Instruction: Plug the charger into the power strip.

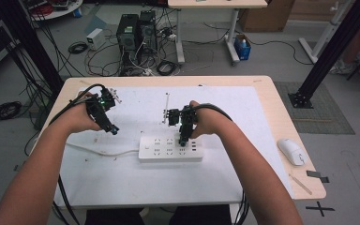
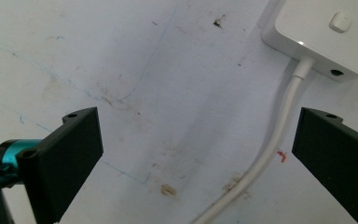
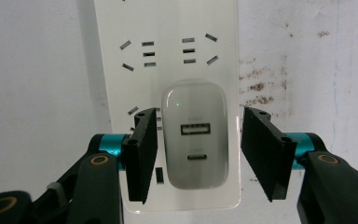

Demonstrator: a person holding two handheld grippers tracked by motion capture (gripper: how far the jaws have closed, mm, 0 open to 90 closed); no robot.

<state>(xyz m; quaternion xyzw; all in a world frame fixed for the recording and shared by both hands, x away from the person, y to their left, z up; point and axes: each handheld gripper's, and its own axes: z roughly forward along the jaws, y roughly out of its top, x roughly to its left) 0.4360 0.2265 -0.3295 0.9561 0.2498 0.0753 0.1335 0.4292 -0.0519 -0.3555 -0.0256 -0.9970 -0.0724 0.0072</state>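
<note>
Charger (image 3: 194,142) between right tool (image 3: 196,149) jaws, gaps both sides.

High view looks forward and down over my whole table. My gripper views sit close above it; all three share the white plastic power strip (image 1: 170,148).

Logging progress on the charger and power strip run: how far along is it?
Done, by the look of it: the white charger sits plugged into the power strip, a small light lit on its face. In hand: the right gripper straddles the charger, jaws open with a gap on each side, so releasing or about to grip; can't tell which. The left gripper hangs open over the strip's cable. Left: moving the right gripper clear.
</note>
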